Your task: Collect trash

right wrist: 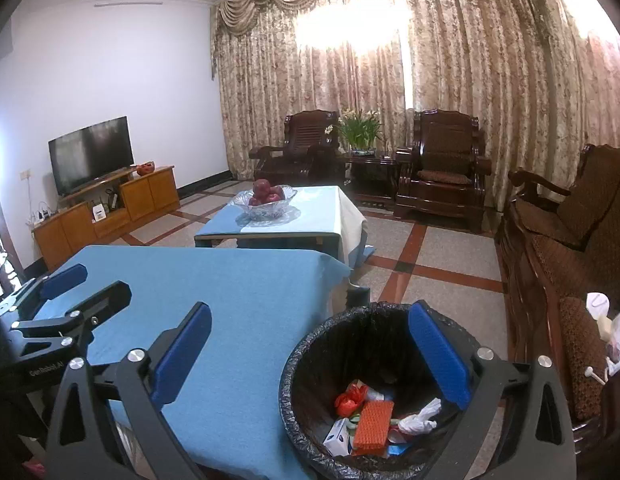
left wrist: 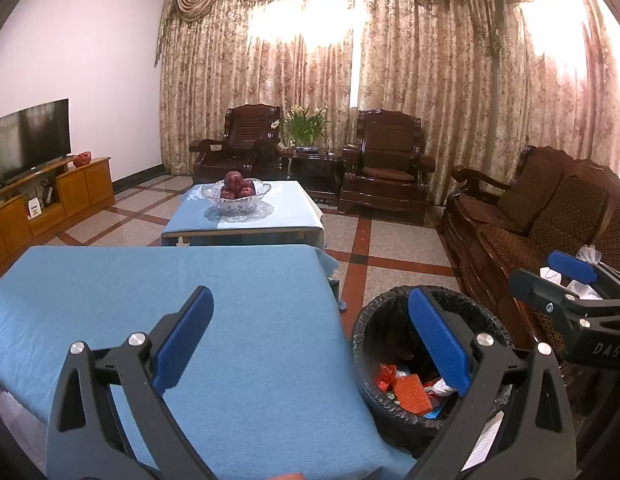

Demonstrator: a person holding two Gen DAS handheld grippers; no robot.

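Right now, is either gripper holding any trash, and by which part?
Nothing is held. The left gripper and right gripper are both open and empty; the trash lies in the bin.

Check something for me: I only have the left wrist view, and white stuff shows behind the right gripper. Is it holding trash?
Observer: No. In the right wrist view the right gripper is open, with nothing between its fingers.
Operator: My own finger covers part of the bin. What lies there?
Observer: A white and blue box lies in the bin, beside the orange piece.
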